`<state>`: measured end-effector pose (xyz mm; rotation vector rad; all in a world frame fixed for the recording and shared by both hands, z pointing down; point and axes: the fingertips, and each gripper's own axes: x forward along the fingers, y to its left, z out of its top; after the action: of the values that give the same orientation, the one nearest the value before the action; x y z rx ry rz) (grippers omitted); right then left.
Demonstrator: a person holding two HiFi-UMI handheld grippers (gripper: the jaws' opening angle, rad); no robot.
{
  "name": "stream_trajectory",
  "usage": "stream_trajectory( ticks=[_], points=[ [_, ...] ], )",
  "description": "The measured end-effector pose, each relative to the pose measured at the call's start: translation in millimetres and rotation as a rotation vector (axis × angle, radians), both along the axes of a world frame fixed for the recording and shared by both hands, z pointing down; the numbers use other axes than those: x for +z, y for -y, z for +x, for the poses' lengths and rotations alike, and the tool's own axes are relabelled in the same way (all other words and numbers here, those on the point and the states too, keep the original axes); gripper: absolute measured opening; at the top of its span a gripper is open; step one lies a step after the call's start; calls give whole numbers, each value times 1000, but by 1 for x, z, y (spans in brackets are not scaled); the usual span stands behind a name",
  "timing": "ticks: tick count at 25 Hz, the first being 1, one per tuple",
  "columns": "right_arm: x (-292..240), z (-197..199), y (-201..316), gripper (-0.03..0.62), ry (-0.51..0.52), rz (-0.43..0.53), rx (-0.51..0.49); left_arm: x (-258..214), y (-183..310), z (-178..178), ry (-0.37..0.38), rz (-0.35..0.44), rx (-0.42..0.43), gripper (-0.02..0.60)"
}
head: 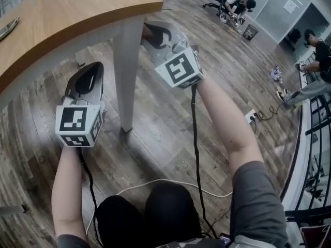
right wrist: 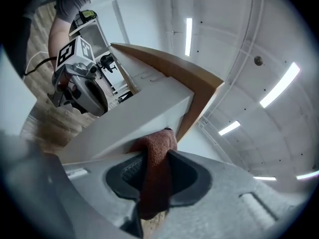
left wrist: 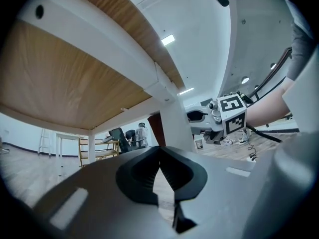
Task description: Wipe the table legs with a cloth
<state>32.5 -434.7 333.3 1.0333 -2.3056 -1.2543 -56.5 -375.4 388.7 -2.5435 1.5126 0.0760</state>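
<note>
Dark-clad knees (head: 150, 211) are sitting lowest in the head view, with a thin white cable (head: 155, 182) lying on the floor just beyond them. Further out, the right gripper (right wrist: 154, 168) is clamping a reddish-brown terry cloth (right wrist: 155, 153) between its jaws and pressing the bunched end against the top of the white square table leg (head: 126, 71), just under the far corner of the light wooden tabletop (head: 62, 14). The left gripper (left wrist: 162, 168) is hovering to the left of that leg, apart from it, its jaws resting together at the tips with nothing between them. That cloth is looking soft, light and limp, likely to fold and slip; a grip on a thick bunched fold, with a pad left proud of the jaws, is probably serving best, while the smooth, stiff leg should let it slide. Grey-brown wood plank flooring (head: 170, 123) is running through an open room, where a person (head: 232, 1) is sitting far off and another (head: 315, 61) is at the right edge.
</note>
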Motion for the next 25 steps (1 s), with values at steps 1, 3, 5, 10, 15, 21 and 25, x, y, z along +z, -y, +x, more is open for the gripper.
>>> stream_trajectory(
  ticks=[1,3,5,10,15,21,25],
  points=[
    [7,0,0,86,-17,-13,-2,6,-1,0,-3,-10,-1,20],
    [26,-1,0,86,-68,-28,-6,19,-3,0,3,-27,0,18],
    [45,-1,1,86,-105,-35,-8,35,-3,0,23,-37,3,20],
    [110,-6,3,86,-137,-116,-28,101,-7,-6,31,-136,-14,20],
    [193,-10,5,86,-152,-224,-22,168,-14,-8,26,-221,-5,20],
    [294,-4,4,86,-164,-367,5,232,-26,-11,40,-312,-11,20],
    [352,-2,2,86,-217,-430,21,266,-32,-15,32,-363,-20,20]
  ],
)
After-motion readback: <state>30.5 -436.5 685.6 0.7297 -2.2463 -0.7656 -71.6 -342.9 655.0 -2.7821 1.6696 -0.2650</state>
